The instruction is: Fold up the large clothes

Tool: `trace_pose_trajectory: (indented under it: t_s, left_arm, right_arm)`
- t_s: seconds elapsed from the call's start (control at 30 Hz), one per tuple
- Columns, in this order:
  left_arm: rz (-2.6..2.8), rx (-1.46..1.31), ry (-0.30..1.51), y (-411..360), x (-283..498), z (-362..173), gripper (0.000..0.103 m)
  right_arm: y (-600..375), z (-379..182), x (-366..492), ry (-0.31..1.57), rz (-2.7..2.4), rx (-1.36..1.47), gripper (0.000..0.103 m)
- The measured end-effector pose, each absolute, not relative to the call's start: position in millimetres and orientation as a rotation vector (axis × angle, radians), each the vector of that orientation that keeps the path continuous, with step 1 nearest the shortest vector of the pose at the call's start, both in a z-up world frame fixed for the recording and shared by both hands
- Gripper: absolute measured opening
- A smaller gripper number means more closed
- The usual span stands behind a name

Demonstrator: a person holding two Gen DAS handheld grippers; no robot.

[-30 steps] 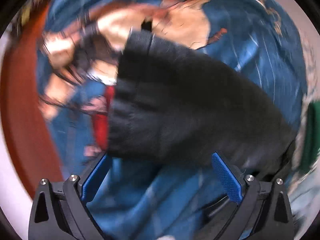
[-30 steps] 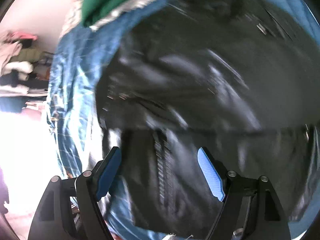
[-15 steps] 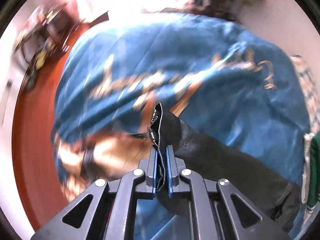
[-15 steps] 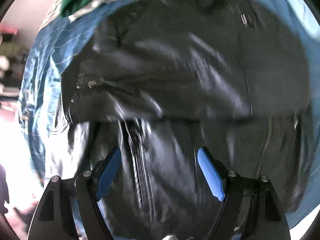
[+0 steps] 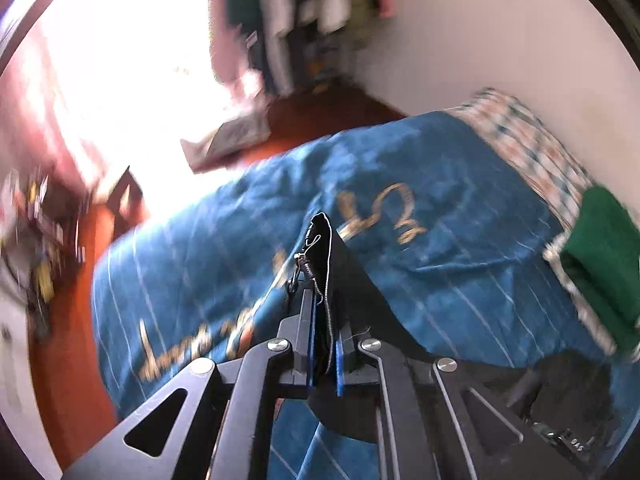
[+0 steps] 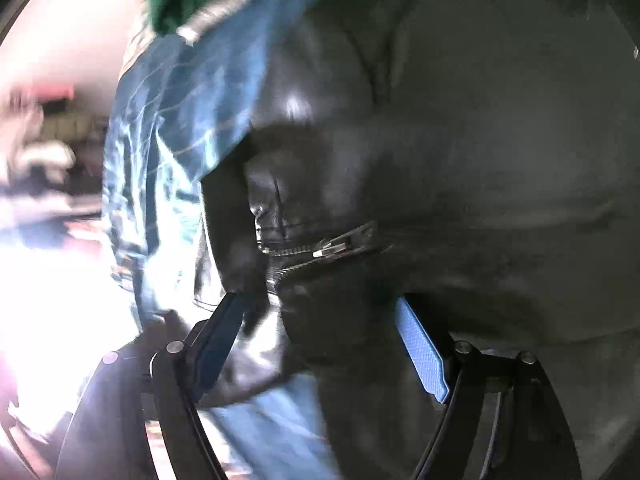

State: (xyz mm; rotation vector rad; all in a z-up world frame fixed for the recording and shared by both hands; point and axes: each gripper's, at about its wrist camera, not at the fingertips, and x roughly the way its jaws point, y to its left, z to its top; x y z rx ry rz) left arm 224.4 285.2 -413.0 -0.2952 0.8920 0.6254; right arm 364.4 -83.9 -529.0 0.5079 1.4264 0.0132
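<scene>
jacket (image 5: 352, 276) edge sits pinched in the left gripper (image 5: 325, 344), raised over the blue blanket (image 5: 460, 264). right gripper (image 6: 320, 344) gapes wide just above it, holding nothing.

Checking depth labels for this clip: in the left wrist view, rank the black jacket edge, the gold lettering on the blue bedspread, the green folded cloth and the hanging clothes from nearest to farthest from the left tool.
1. Black jacket edge: clamped in the left tool.
2. Gold lettering: on the blue bedspread, just beyond.
3. Green folded cloth: far right, at the bed's edge.
4. Hanging clothes: top, across the room.
</scene>
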Motion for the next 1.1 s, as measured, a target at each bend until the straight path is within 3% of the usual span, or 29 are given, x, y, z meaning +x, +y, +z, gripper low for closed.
trace_pose_trajectory:
  t_s: [0.1,0.2,0.5,0.73,0.93,0.97,1.03,1.07,1.1]
  left_arm:
    - [0.538,-0.15,0.862,245,245,-391,0.004]
    - [0.418,-0.04,0.842,196,262,-377,0.003]
    - [-0.036,0.104,0.908,-5,303,-374,0.003]
    - [-0.385,0.184,1.035,-204,300,-423,0.004]
    - [-0.457,0.294,1.135,-280,282,-467,0.011]
    - [-0.46,0.294,1.147,-280,281,-470,0.018]
    - [-0.498,0.225,1.177,-274,280,-469,0.054]
    - [-0.494,0.211,1.174,-271,279,-467,0.088]
    - [-0.479,0.199,1.163,-263,282,-463,0.094]
  right_arm:
    - [-96,-501,351,1.368,-0.179,0.189,0.082]
    - [-122,-498,340,1.368,-0.265,0.137,0.084]
    - [-253,-500,283,1.367,-0.45,0.425,0.085]
    - [-367,-500,194,1.346,-0.625,0.595,0.085]
    - [-426,-511,136,1.352,-0.672,0.702,0.085]
    - [-431,-510,131,1.348,-0.672,0.712,0.085]
    - [-443,-507,119,1.336,-0.668,0.737,0.085]
    - [-449,-503,113,1.325,-0.658,0.758,0.085]
    - [-448,-499,112,1.318,-0.648,0.775,0.085]
